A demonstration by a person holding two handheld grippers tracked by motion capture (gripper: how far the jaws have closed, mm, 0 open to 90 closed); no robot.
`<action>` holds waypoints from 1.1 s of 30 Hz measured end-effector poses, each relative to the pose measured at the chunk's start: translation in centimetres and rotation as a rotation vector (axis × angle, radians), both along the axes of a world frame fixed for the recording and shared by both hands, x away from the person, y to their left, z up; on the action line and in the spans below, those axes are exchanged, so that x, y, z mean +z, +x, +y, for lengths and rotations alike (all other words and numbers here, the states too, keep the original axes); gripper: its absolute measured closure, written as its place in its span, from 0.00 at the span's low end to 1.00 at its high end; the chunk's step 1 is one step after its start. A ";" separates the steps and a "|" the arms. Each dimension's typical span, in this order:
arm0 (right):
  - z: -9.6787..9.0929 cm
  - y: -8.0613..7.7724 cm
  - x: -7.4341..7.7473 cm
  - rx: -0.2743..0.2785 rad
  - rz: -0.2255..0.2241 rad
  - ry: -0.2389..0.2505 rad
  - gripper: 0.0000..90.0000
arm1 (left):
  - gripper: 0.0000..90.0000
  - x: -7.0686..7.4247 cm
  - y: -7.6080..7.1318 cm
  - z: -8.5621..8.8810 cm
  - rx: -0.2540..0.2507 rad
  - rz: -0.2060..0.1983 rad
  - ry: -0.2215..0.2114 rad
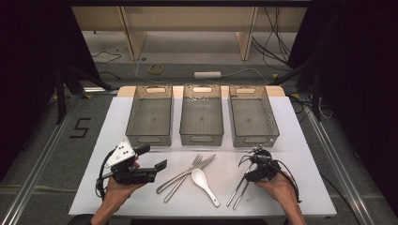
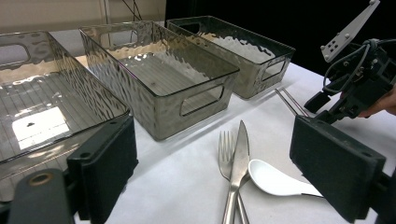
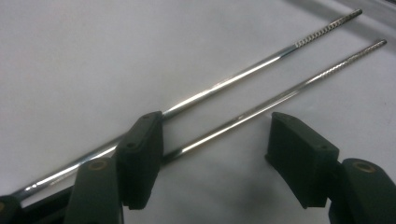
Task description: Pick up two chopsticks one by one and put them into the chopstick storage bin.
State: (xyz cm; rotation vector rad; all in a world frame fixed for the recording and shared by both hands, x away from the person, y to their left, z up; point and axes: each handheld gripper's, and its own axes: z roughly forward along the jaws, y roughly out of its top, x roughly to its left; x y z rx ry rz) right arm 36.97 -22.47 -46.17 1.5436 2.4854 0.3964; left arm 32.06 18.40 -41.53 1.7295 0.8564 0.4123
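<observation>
Two metal chopsticks (image 1: 238,191) lie side by side on the white table top (image 1: 300,140), at the front right. My right gripper (image 1: 248,174) is lowered over their far ends. In the right gripper view its jaws (image 3: 217,140) stand open astride the chopsticks (image 3: 243,77): one rod runs between the pads close to the left one, the other passes under the left jaw, and the right pad is apart from both. My left gripper (image 1: 154,157) hovers open at the front left with nothing in it. Its own view (image 2: 219,154) looks past the cutlery to the right gripper (image 2: 327,108).
A fork (image 1: 189,169), a knife (image 1: 205,162) and a white spoon (image 1: 199,178) lie between the two hands. Three clear plastic bins stand in a row behind them: left (image 1: 149,139), middle (image 1: 202,139), right (image 1: 254,139). Bare floor with cables lies beyond the table.
</observation>
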 end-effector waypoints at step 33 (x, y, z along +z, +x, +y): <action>0.2 0.7 0.5 0.070 0.140 -0.071 0.53 | 0.16 0.0 -0.1 0.1 0.000 0.000 -0.004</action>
